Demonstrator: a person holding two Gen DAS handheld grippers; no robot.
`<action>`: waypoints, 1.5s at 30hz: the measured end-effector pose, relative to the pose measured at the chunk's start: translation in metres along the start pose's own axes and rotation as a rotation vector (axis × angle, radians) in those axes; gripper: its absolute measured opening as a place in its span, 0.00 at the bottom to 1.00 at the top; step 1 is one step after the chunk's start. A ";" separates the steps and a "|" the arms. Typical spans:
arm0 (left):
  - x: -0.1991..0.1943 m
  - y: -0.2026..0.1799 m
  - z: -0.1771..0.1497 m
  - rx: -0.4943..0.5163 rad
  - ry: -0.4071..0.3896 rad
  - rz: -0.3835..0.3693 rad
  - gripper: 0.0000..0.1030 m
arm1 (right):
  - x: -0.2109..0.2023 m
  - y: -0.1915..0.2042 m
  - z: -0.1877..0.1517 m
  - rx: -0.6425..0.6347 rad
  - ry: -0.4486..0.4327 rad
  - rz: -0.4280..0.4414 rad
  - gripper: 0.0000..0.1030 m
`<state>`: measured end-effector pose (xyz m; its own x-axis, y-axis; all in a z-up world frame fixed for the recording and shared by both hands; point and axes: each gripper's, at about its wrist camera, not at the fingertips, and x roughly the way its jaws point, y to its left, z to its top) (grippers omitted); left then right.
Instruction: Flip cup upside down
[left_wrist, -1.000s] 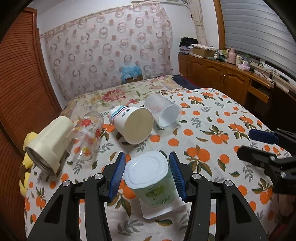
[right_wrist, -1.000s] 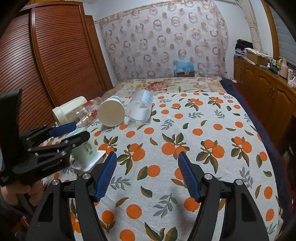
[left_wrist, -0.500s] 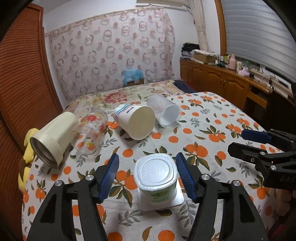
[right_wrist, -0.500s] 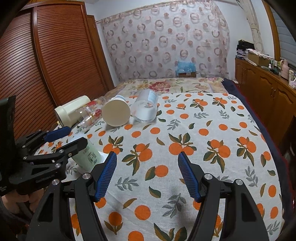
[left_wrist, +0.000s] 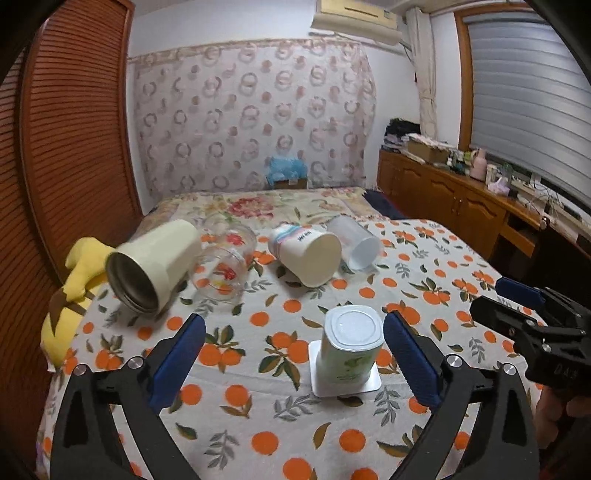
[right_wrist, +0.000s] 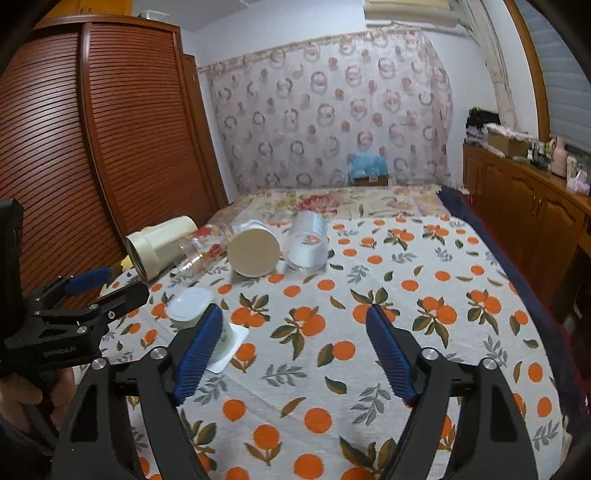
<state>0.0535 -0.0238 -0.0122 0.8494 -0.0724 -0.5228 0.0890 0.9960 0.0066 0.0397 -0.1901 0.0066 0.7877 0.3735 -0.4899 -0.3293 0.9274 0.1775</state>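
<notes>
**Cup already inverted, claws free**

Orange-print bed cover (left_wrist: 424, 258) carries the green cup (left_wrist: 350, 349), base up near the front edge. Left claw (left_wrist: 293, 360) wide open, empty; right claw (right_wrist: 295, 349) likewise. Flip looks done; next likely another cup (left_wrist: 308, 254). Right view alone shows the cover's right half bare.

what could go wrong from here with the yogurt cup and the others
The green yogurt cup stands inverted on soft cloth; a nudge from the open left gripper beside it could topple it. The cream tumbler, floral glass, paper cup and clear cup lie sideways and might roll.
</notes>
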 end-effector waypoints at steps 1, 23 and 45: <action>-0.004 0.000 0.001 0.004 -0.008 0.006 0.93 | -0.003 0.003 0.001 -0.007 -0.011 -0.006 0.87; -0.061 0.007 0.000 -0.017 -0.107 0.070 0.93 | -0.057 0.025 0.004 -0.034 -0.119 -0.046 0.98; -0.063 0.013 -0.006 -0.031 -0.104 0.072 0.93 | -0.056 0.024 0.000 -0.029 -0.111 -0.046 0.98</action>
<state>-0.0016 -0.0062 0.0158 0.9023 -0.0043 -0.4311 0.0112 0.9998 0.0135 -0.0121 -0.1882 0.0381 0.8545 0.3321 -0.3994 -0.3051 0.9432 0.1316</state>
